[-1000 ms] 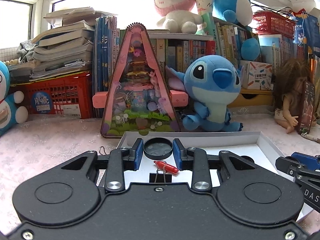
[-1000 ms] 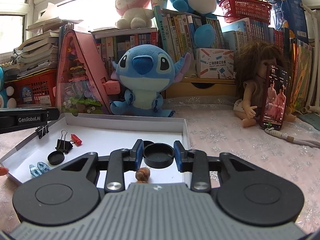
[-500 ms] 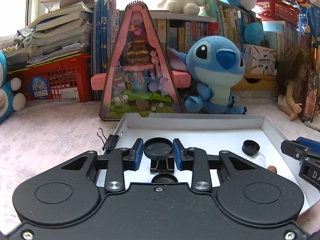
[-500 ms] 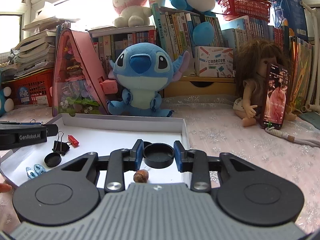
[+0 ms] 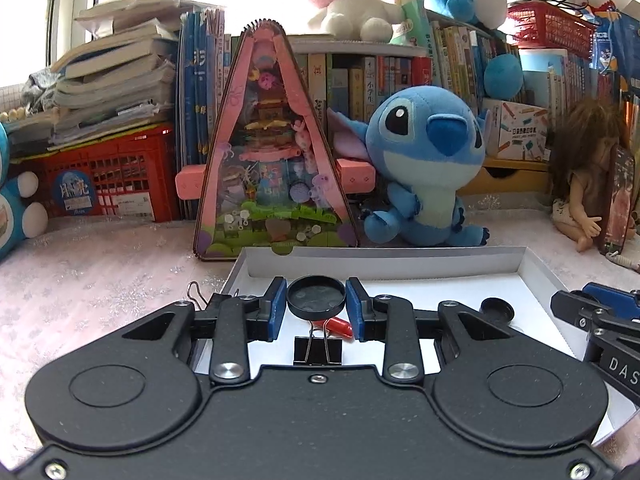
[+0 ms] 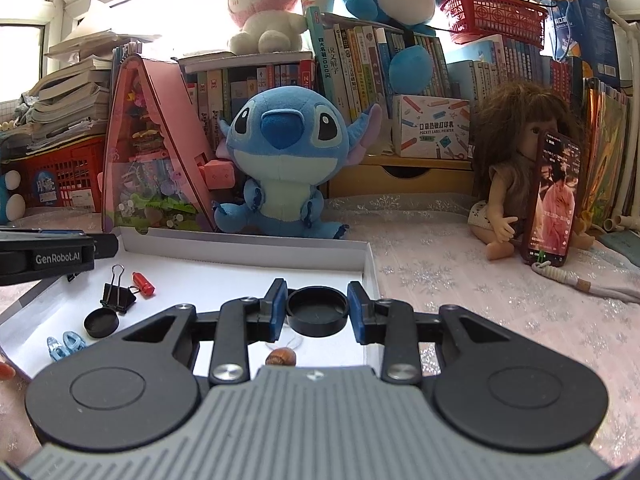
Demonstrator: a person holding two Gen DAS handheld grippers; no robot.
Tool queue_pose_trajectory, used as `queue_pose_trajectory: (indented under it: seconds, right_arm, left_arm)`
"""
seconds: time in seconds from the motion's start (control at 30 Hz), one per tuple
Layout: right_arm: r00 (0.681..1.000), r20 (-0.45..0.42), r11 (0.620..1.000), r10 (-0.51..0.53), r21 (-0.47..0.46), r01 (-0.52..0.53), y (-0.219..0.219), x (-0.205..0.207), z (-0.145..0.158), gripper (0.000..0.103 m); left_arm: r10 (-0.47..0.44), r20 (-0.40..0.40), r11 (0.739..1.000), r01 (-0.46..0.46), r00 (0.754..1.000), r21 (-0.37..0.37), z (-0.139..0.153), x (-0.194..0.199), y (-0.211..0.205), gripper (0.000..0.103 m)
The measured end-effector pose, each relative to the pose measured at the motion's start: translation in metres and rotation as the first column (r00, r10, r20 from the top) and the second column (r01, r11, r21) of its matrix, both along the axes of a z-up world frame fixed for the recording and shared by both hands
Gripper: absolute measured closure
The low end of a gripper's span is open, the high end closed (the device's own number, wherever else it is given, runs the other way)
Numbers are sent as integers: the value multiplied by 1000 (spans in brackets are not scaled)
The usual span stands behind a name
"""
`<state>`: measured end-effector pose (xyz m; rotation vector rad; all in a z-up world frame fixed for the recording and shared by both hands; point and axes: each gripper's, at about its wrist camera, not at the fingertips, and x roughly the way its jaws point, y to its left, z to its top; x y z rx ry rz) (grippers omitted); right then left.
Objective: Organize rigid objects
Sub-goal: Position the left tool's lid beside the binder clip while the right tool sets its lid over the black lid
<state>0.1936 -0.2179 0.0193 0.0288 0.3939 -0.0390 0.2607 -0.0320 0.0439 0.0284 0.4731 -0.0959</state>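
Observation:
My left gripper (image 5: 316, 299) is shut on a flat black round lid (image 5: 316, 297) and holds it above the white tray (image 5: 384, 261). Under it lie a black binder clip (image 5: 318, 350) and a small red piece (image 5: 340, 326). My right gripper (image 6: 317, 310) is shut on a thicker black round cap (image 6: 317, 311) over the tray's right side (image 6: 248, 248). A brown nut-like piece (image 6: 281, 357) lies below it. In the right wrist view the tray also holds a binder clip (image 6: 117, 294), the red piece (image 6: 144, 284), a small black cap (image 6: 101, 322) and two tiny blue shoes (image 6: 64, 345).
A blue Stitch plush (image 6: 282, 172) and a pink triangular toy house (image 5: 274, 152) stand behind the tray. A doll with a phone (image 6: 552, 196) sits at the right. A binder clip (image 5: 208, 298) lies outside the tray's left edge. Books and red baskets line the back.
The left gripper, still holding its lid, shifted back and forth over the tray, ending above the binder clip and red piece. The right gripper stayed nearly still with its cap.

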Motion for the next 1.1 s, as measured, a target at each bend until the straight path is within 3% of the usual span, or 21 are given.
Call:
queue_pose_trajectory:
  seconds: [0.17, 0.3, 0.5, 0.7, 0.87, 1.1]
  right_arm:
    - [1000, -16, 1000, 10, 22, -10, -7, 12, 11, 65]
    - [999, -37, 999, 16, 50, -15, -13, 25, 19, 65]
    - [991, -124, 983, 41, 182, -18, -26, 51, 24, 65]
    - [983, -175, 969, 61, 245, -16, -30, 72, 22, 65]
    - [973, -214, 968, 91, 248, -36, -25, 85, 19, 65]
    - [967, -235, 977, 96, 208, -46, -15, 99, 12, 64]
  left_arm:
    - [-1, -73, 999, -2, 997, -45, 4, 16, 7, 73]
    - [-11, -99, 999, 7, 995, -38, 8, 26, 10, 73]
    - [-26, -177, 997, 12, 984, -80, 10, 46, 13, 73]
    - [-35, -222, 995, 13, 974, -101, 5, 61, 12, 73]
    - [-24, -263, 994, -5, 964, -109, -2, 74, 11, 73]
    - [6, -263, 996, -29, 965, -83, -9, 82, 9, 73]
